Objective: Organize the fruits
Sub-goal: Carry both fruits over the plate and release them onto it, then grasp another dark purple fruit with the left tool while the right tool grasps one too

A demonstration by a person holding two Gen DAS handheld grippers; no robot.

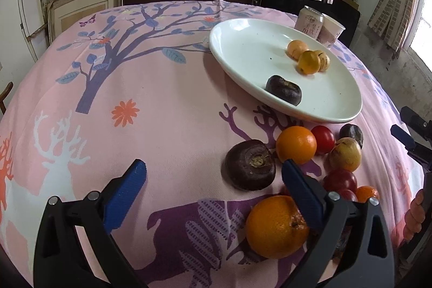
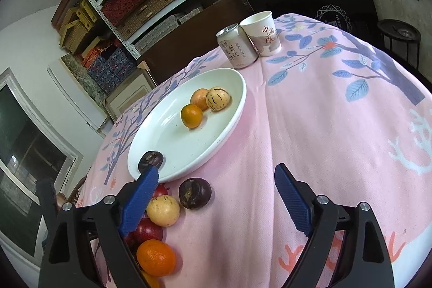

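Both the left claw [image 1: 213,174] and right claw [image 2: 216,180] gape wide, holding nothing, above loose fruit beside the white plate [image 1: 243,50].

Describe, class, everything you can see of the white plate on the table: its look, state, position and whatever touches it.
The white plate is a wide, shallow, glossy dish that looks ceramic, lying flat on the pink patterned tablecloth. It is unbroken, with a few dark specks on its surface. It holds four fruits: three small yellow-orange ones clustered together and one dark purple fruit near its rim. A drink can and a paper cup stand just beyond it. Neither gripper touches it.
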